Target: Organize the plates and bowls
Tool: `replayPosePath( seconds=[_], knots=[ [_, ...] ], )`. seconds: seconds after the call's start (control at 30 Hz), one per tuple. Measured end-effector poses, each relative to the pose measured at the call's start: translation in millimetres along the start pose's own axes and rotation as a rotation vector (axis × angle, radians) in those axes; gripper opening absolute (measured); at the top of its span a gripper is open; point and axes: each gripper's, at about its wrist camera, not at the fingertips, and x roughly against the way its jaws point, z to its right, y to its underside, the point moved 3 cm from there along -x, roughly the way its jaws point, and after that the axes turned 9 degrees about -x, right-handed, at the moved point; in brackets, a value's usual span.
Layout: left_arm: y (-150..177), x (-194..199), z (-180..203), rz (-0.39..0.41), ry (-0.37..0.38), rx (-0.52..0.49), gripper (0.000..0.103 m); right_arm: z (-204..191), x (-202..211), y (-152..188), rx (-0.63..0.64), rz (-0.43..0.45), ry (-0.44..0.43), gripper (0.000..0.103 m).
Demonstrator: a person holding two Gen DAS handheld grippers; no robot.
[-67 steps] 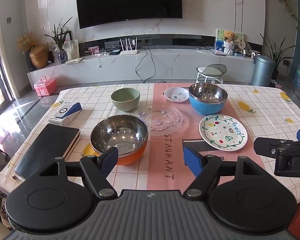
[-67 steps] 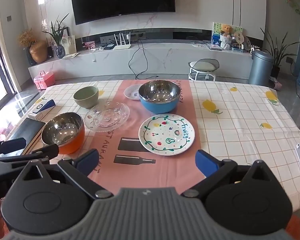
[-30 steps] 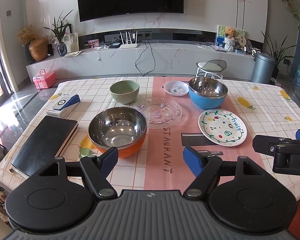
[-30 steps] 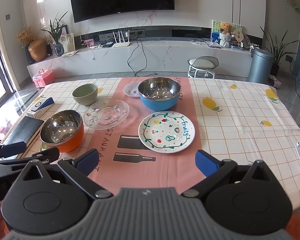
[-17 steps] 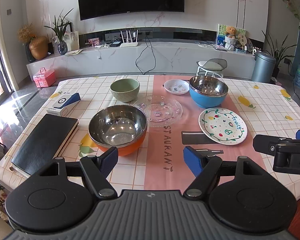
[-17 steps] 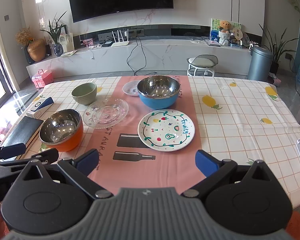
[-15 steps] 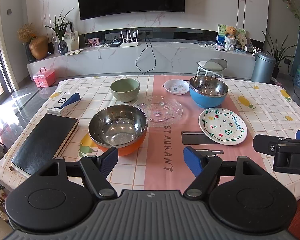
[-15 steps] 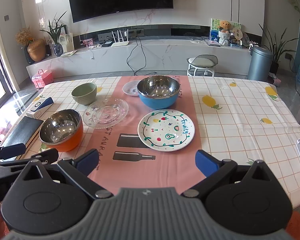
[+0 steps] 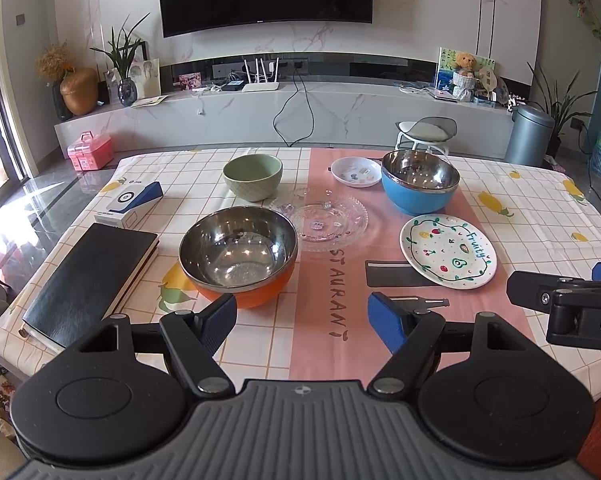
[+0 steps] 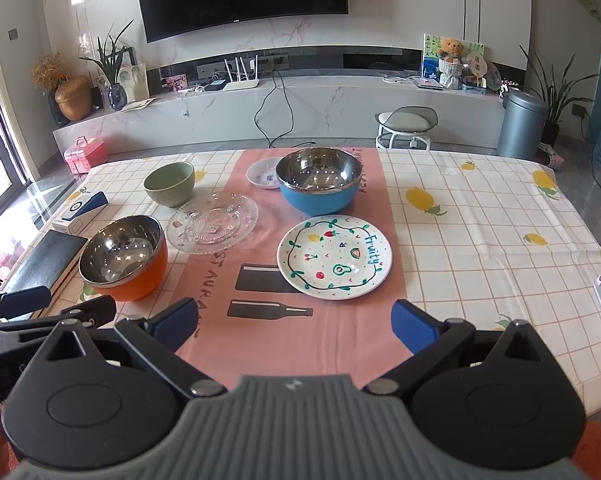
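Both claws hung open and empty over the near edge of the table (image 9: 540, 216): the left claw (image 9: 302, 318) just short of the orange bowl (image 9: 238, 256), the right claw (image 10: 294, 326) near the painted plate (image 10: 334, 256). A glass plate (image 10: 212, 224), blue bowl (image 10: 318, 180), green bowl (image 10: 169, 182) and small dish (image 10: 262, 174) sat beyond.

Both views drawn slightly back, higher; dishes unmoved, orange bowl (image 9: 238, 256) slightly farther.
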Motion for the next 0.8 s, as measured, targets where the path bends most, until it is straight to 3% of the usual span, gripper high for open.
replayPosePath(
  seconds=[0.5, 0.67, 0.8],
  knots=[
    [1, 0, -1, 0.001, 0.007, 0.003, 0.088, -1, -3, 2, 0.004, -0.008, 0.005, 0.101],
    [-6, -4, -21, 0.019, -0.004, -0.005, 0.084, -13, -18, 1, 0.036, -0.039, -0.014, 0.100],
    [-12, -9, -53, 0.018, 0.016, 0.077, 0.078, -28, -35, -6, 0.036, -0.071, -0.050, 0.100]
  ],
)
